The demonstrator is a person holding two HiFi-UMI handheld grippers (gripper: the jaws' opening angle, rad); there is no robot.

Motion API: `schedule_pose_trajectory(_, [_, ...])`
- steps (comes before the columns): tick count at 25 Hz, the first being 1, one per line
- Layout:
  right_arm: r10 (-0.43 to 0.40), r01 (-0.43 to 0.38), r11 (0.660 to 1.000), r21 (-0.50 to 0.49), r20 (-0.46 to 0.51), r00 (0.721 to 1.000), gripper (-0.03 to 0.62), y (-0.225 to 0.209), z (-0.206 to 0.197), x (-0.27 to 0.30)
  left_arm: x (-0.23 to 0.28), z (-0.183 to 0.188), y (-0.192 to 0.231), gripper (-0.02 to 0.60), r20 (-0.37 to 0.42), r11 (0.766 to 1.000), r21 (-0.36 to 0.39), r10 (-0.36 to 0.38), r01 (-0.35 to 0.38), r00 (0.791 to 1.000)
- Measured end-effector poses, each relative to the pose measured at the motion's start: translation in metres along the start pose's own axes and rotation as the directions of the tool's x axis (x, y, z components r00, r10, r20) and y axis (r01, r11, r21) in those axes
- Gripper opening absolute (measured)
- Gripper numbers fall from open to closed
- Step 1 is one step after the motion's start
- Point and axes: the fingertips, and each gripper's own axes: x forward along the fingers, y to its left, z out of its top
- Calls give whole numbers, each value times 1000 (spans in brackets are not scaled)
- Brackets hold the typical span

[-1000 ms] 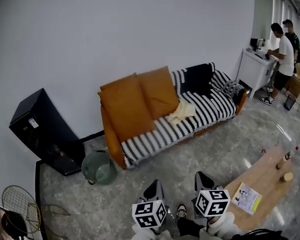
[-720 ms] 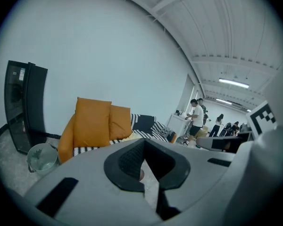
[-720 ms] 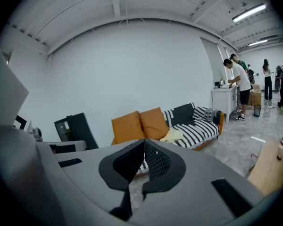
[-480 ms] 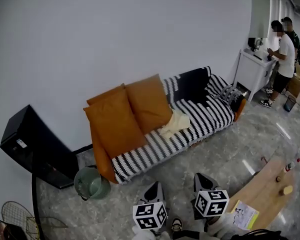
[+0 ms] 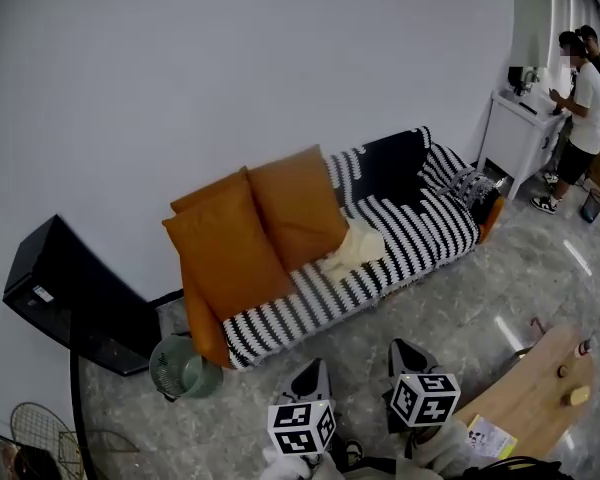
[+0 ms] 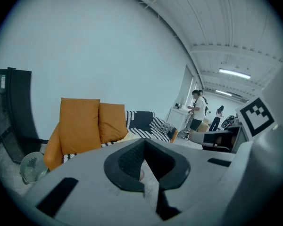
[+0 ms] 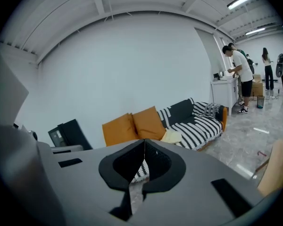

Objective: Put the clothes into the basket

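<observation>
A cream garment (image 5: 352,248) lies on the striped seat of the sofa (image 5: 410,238), beside two orange cushions (image 5: 255,233). The right gripper view shows the same garment (image 7: 172,135). On the floor at the sofa's left end stands a round green basket (image 5: 185,366), which the left gripper view shows low at its left (image 6: 32,166). My left gripper (image 5: 310,376) and right gripper (image 5: 406,354) are held side by side low in the head view, well short of the sofa. Both are shut and hold nothing, as the left gripper (image 6: 144,141) and the right gripper (image 7: 144,141) show in their own views.
A black cabinet (image 5: 70,293) leans by the wall left of the basket. A wooden coffee table (image 5: 535,393) with bottles and a booklet is at the lower right. People stand at a white cabinet (image 5: 515,138) far right. A wire stand (image 5: 40,433) is at the lower left.
The sofa and basket have slid left and down in the head view as I move across the room. Less of the coffee table shows. Both grippers stay shut.
</observation>
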Motion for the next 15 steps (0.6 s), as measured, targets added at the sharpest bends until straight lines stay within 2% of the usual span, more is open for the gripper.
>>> schedule_pose_trajectory(8, [-27,27,998,49,-12,1000,25,-26,11,42,52,19,2,2,-17,1000,20,-24,24,1000])
schedule_pose_trajectory(15, [-48,49,997,51,-15,999,25,-39,45,129,135,54,38,2,-33,999,7,-33,33,999])
